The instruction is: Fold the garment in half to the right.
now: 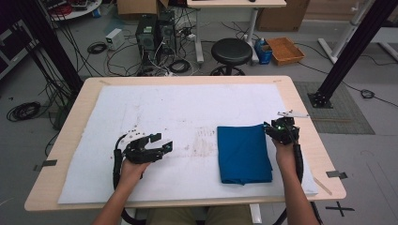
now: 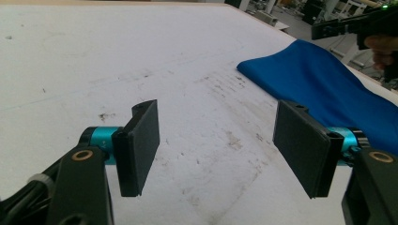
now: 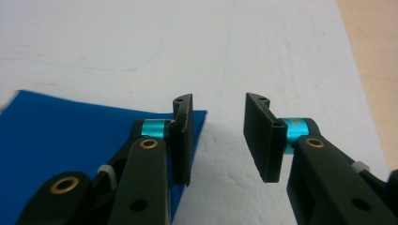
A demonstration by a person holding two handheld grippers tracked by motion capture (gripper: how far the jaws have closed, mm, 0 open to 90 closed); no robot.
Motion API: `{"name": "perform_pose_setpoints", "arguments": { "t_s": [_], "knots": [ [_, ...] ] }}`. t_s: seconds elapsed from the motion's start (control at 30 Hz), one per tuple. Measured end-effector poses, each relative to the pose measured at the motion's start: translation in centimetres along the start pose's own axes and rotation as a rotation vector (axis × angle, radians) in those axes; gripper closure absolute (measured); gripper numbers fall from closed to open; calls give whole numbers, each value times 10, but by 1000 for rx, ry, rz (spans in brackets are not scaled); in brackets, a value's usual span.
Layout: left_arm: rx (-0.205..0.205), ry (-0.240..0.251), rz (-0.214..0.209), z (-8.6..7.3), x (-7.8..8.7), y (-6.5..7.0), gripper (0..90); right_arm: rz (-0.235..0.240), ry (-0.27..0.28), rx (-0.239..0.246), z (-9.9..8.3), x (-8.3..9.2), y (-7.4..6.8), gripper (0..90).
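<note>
A folded blue cloth (image 1: 244,153) lies flat on the white mat (image 1: 178,108), right of the middle. My right gripper (image 1: 277,125) hovers at the cloth's far right corner, open, with bare mat between its pads. In the right gripper view (image 3: 217,136) its left jaw stands over the edge of the blue cloth (image 3: 70,140). My left gripper (image 1: 159,142) rests open on the mat to the left of the cloth, nothing between its jaws (image 2: 218,150). From there the blue cloth (image 2: 324,89) shows ahead to the right.
The mat covers a wooden table (image 1: 70,136) and bears dark smudges (image 1: 202,140) near its middle. A black stool (image 1: 231,51), computer towers (image 1: 155,35) and cables stand on the floor beyond the far edge. Black frame posts (image 1: 352,51) rise at both sides.
</note>
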State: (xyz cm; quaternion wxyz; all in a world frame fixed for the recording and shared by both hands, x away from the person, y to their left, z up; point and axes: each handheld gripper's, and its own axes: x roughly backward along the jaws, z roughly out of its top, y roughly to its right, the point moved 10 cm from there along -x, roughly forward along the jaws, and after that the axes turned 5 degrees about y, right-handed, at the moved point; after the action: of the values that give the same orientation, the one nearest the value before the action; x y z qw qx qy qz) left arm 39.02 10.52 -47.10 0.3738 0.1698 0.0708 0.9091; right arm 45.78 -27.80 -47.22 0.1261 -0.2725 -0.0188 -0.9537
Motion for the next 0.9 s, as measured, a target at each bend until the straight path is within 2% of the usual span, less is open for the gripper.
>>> {"name": "perform_pose_setpoints", "arguments": {
  "t_s": [0.07, 0.1, 0.13, 0.17, 0.2, 0.27, 0.33, 0.37, 0.43, 0.47, 0.5, 0.57, 0.63, 0.7, 0.77, 0.8, 0.83, 0.9],
  "knots": [
    [0, -2, -2, 0, 0, 1, 320, 21, 22, 29, 0, 11, -5, 551],
    [1, -4, -1, 0, 0, 1, 320, 54, 38, 33, 0, 17, -10, 553],
    [0, -1, -1, 0, 0, 1, 320, 81, 44, 42, -2, 23, -15, 577],
    [-1, 0, 0, 0, 0, 1, 320, 125, 39, 69, -5, 29, -23, 642],
    [1, 4, 2, 1, 0, 1, 320, 178, 20, 102, -11, 35, -32, 677],
    [3, 1, 6, 0, 1, 0, 320, 252, -43, 176, -29, 42, -48, 718],
    [4, 1, 6, 0, 0, 0, 320, 284, -100, 217, -48, 45, -54, 727],
    [3, 0, 3, 0, 0, 1, 320, 286, -125, 227, -57, 45, -53, 727],
    [0, -1, 3, 0, 0, 2, 320, 252, -165, 210, -70, 39, -42, 727],
    [-3, -3, 0, 0, 0, 2, 320, 270, -155, 172, -71, 38, -38, 727],
    [-1, -1, 3, 0, 0, 3, 320, 260, -151, 148, -70, 39, -34, 716],
    [-2, -1, 2, 0, 0, 3, 320, 237, -152, 135, -68, 42, -29, 634],
    [2, -1, 6, 0, -1, 1, 320, 282, -111, 109, -63, 50, -36, 576],
    [5, -5, 5, -1, -1, 0, 320, 361, -78, 140, -57, 59, -57, 541],
    [4, -4, 5, -1, -1, 0, 320, 449, -62, 187, -54, 68, -87, 543],
    [3, -2, 5, -1, -1, 1, 320, 504, -70, 202, -56, 72, -104, 577],
    [4, -3, 2, 0, -1, 2, 320, 553, -82, 235, -60, 75, -121, 650],
    [2, -5, 1, -1, -1, 2, 320, 615, -119, 299, -71, 77, -149, 751]
  ]
}}
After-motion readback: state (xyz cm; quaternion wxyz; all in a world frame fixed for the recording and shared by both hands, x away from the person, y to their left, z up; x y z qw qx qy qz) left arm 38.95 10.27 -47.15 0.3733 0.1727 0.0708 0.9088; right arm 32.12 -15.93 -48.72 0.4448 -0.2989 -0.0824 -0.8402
